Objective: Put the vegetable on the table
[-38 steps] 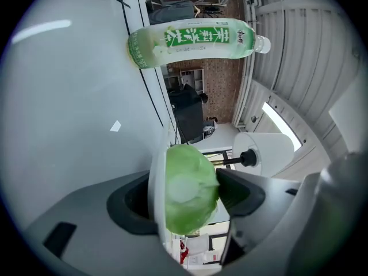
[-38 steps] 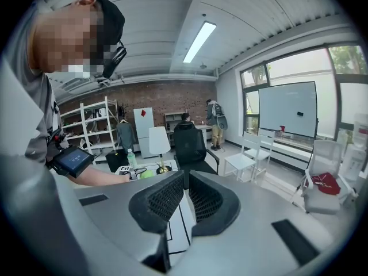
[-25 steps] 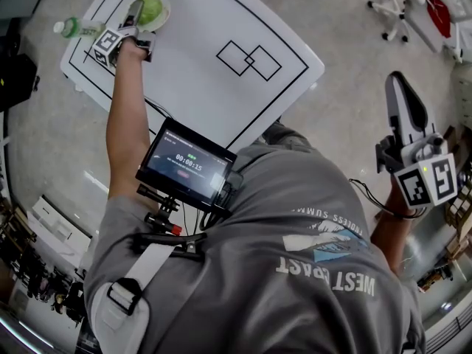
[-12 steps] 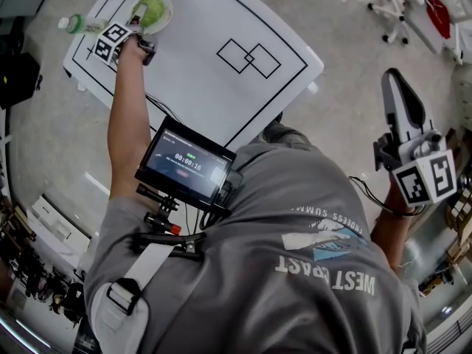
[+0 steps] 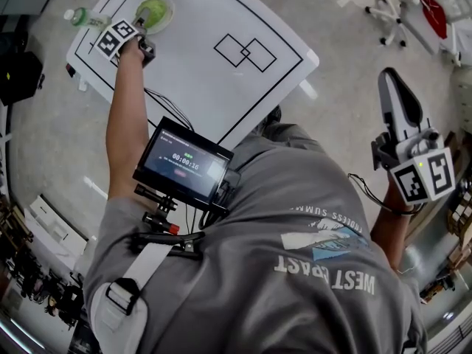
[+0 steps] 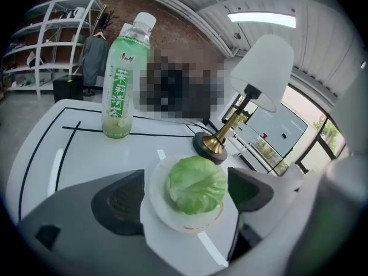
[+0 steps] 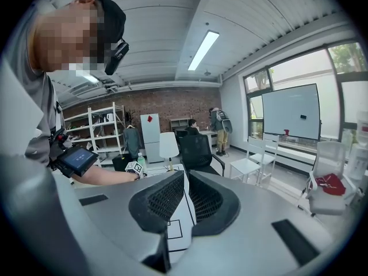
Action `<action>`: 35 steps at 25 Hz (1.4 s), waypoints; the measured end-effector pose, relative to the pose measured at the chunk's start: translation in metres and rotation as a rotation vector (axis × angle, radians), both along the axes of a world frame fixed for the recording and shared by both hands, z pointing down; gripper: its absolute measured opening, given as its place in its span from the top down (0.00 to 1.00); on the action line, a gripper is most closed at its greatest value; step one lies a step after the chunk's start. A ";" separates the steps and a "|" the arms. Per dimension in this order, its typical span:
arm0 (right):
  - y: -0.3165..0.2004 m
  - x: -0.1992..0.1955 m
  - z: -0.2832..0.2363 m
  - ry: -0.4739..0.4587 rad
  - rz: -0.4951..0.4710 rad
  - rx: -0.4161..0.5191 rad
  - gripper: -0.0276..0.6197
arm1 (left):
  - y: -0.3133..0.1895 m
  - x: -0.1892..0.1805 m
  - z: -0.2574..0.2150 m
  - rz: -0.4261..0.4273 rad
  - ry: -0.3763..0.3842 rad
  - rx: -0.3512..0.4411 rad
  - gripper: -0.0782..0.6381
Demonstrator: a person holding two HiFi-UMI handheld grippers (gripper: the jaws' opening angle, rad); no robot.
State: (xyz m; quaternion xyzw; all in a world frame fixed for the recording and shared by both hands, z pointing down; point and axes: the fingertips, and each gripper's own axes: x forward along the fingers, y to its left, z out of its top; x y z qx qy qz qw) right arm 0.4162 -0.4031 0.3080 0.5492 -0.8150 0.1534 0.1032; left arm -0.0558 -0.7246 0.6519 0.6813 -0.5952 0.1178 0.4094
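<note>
A green cabbage (image 6: pixel 196 186) sits on a white plate (image 6: pixel 158 206) at the far left corner of the white table (image 5: pixel 221 94). In the head view the cabbage (image 5: pixel 153 11) lies just beyond my left gripper (image 5: pixel 142 22). My left gripper (image 6: pixel 187 195) is open; its jaws have just been opening, and the cabbage rests between the two dark pads (image 6: pixel 122 203) with a gap on each side. My right gripper (image 5: pixel 392 83) hangs off the table at the right. In its own view the right gripper (image 7: pixel 185 180) has its ribbed pads together with nothing between them.
A green tea bottle (image 6: pixel 122 79) stands behind the plate near the table's left edge. A brass lamp with a white shade (image 6: pixel 256 73) stands right behind the plate. Two overlapping black rectangles (image 5: pixel 247 50) are drawn mid-table. A monitor (image 5: pixel 184 164) hangs at the person's chest.
My left gripper has rolled and drawn back slightly from the cabbage, which stays on the plate. The right gripper has kept still.
</note>
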 end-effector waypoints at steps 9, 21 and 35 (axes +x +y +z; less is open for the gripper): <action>0.058 -0.005 -0.023 -0.032 -0.166 0.102 0.94 | 0.082 0.037 -0.134 0.039 -0.025 0.281 0.31; 0.172 0.014 -0.062 -0.141 -0.413 0.271 0.94 | 0.320 0.150 -0.407 0.200 -0.002 0.868 0.88; 0.279 -0.085 -0.092 -0.197 -0.642 0.397 0.95 | 0.563 0.168 -0.491 0.369 -0.264 1.001 0.88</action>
